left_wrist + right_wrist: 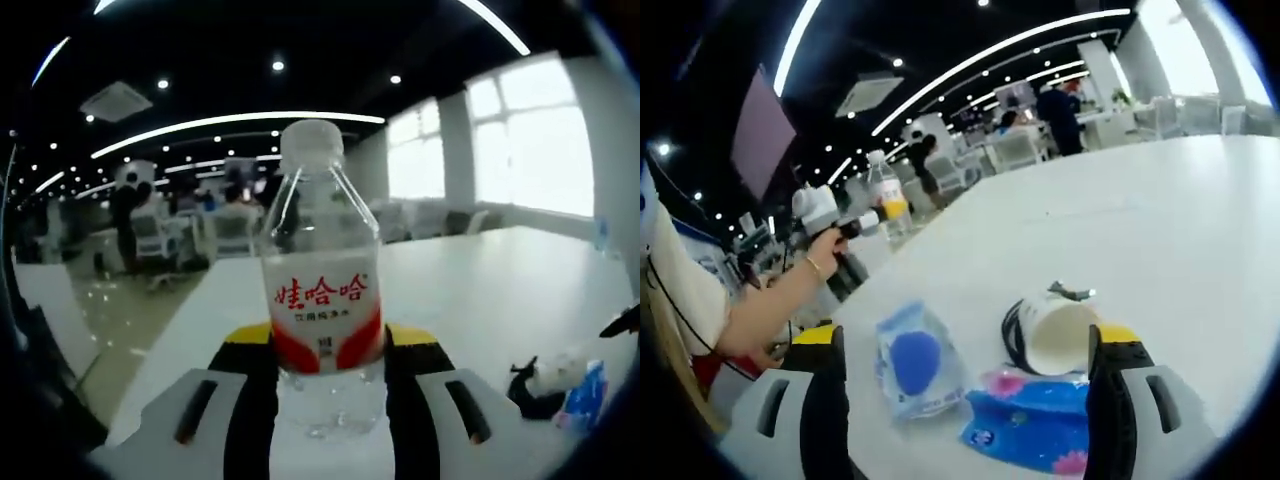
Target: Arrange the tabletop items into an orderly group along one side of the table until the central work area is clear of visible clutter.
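Between the jaws of the left gripper (330, 385), at six o'clock of the left gripper view, a clear water bottle (322, 290) with a red-and-white label and white cap stands upright on the white counter (500, 290); the jaws pinch its lower body from both sides. At about four o'clock of that view a small cluster lies near the counter edge: something dark, a pale cup-like shape and a blue packet, too small to sort out.

In the right gripper view the right gripper (970, 400) has its jaws spread wide, holding nothing. Just ahead of them, from six to seven o'clock, sit a flat blue packet with pink flowers (1025, 420) and a clear pouch with a blue round inside (912, 365). Just beyond, at about five o'clock, a white paper cup (1055, 330) lies on its side with a black cord (1012, 335) looped at its mouth. Farther off, at ten o'clock, a hand (820, 245) carries the other gripper with the bottle near the far counter edge.

Judged from this, the sorting is at an early-to-middle stage: the bottle is in hand near one side, while the cup, cord and two packets are not yet grouped with it.
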The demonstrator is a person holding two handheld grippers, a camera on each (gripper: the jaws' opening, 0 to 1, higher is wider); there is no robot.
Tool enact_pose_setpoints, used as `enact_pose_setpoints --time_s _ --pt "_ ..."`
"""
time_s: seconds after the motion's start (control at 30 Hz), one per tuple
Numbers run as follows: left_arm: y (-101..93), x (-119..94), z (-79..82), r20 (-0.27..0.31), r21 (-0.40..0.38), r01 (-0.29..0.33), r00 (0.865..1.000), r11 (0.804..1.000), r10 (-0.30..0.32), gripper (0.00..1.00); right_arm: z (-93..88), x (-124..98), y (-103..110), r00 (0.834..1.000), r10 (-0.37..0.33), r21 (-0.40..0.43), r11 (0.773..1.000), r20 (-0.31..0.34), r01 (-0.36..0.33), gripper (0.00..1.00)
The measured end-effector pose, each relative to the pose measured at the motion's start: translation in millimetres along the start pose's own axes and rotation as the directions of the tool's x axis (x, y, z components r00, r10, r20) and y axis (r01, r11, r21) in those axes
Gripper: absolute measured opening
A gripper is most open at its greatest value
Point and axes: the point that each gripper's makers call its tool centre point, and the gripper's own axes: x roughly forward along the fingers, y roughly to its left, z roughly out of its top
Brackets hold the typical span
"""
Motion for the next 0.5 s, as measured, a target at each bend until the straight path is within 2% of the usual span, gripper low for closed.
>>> enact_pose_setpoints --time_s 0.23,0.3,0.33,0.5 --pt "7.9 18 -18.5 -0.009 -0.015 -0.006 1.000 1.000 0.006 0.37 3.2 -1 -5 1.000 -0.022 0.022 1.000 0.012 0.022 0.99" --pt "7.9 23 -23.7 -0.014 -0.010 -0.007 1.000 1.000 0.007 0.37 1.1 -1 -6 1.000 -0.026 0.028 0.999 0.003 0.026 0.99" --pt "13.8 33 -31.0 -0.015 0.003 -0.006 1.000 1.000 0.006 0.37 -0.4 -1 -7 1.000 -0.029 0.032 0.999 -0.003 0.030 0.99" --pt "15.5 46 -45.1 -0.024 0.011 -0.004 1.000 1.000 0.004 0.38 -7.6 1 -10 0.999 -0.040 0.059 0.997 -0.032 0.041 0.99"
